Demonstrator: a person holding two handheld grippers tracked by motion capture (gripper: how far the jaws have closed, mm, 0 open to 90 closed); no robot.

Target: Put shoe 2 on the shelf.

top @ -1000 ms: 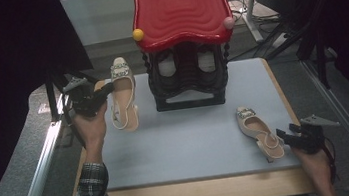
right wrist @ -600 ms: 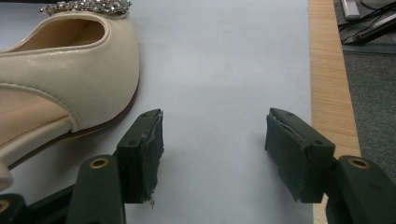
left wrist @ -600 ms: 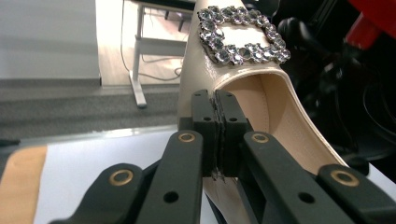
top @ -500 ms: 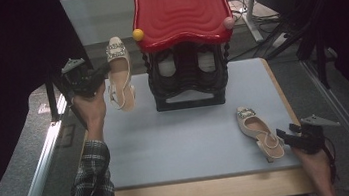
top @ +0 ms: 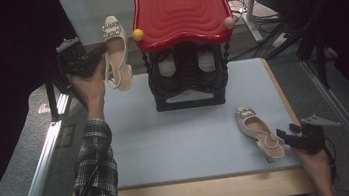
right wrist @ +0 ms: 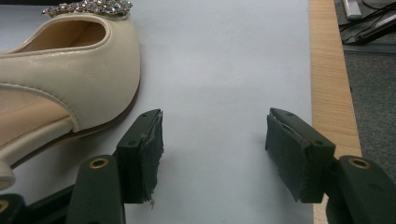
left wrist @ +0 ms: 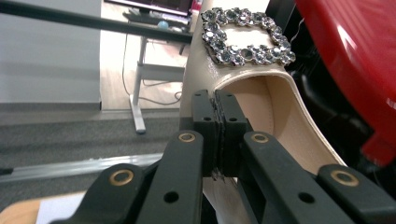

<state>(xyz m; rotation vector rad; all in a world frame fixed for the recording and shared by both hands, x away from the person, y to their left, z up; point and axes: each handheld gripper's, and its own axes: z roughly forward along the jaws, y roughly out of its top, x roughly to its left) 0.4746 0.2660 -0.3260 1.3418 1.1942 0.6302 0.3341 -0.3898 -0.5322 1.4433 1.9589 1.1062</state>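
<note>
Though gripped, shoe (top: 115, 50) toe-up, lengthwise.

Black-white plaid sleeve (top: 98, 188); black jaws, 2 brass rivets each.

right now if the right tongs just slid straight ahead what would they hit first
Probably nothing soon: between the open right tongs lies bare blue mat. The cream shoe sits just left of that line, so the left jaw might graze it; depth is unclear.
</note>
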